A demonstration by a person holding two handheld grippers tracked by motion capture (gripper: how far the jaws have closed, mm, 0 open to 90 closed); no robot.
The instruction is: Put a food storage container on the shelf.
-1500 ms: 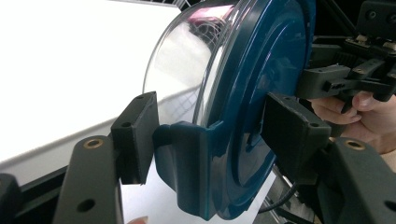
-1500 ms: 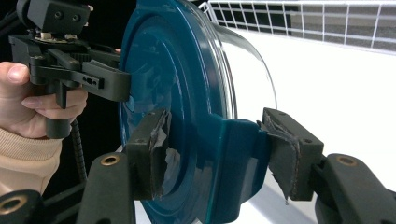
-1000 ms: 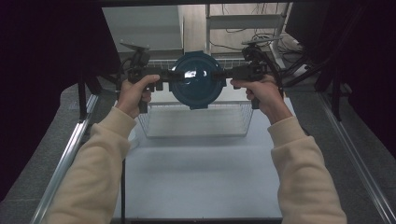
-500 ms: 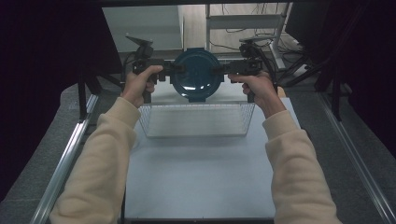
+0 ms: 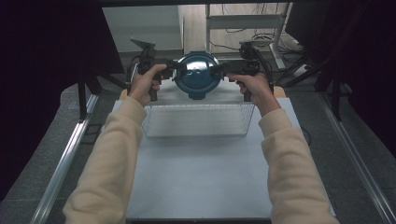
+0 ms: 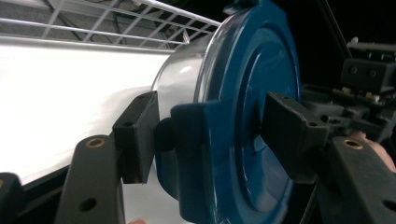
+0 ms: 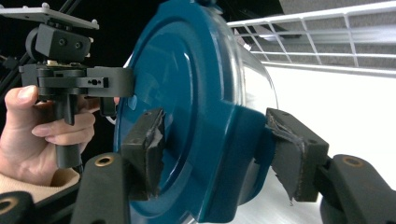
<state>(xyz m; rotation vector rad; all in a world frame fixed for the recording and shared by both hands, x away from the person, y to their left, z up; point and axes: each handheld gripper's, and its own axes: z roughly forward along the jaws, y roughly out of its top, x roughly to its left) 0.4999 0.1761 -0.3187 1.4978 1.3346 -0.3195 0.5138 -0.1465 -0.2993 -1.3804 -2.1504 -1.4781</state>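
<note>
A round clear container (image 5: 198, 74) with a dark blue lid (image 6: 252, 93) hangs in the air over the far rim of the wire basket (image 5: 196, 121). It is tipped so the lid (image 7: 187, 93) faces the person. My left gripper (image 5: 176, 70) is shut on the lid's left clasp, with its pads (image 6: 137, 135) pressing either side of the tab. My right gripper (image 5: 220, 70) is shut on the opposite clasp, and its worn pads (image 7: 294, 149) clamp the rim. The glassy body (image 6: 180, 84) points away toward the white surface.
The basket's wire rim (image 7: 327, 32) runs close beside the container. A white mat (image 5: 201, 177) covers the table in front of the basket. Metal rails (image 5: 65, 158) flank the table, and a shelf frame with cables (image 5: 247, 28) stands beyond.
Both grippers have carried the container a little upward and away from the person, from just over the basket toward its far rim. Their hold on the lid is unchanged.
</note>
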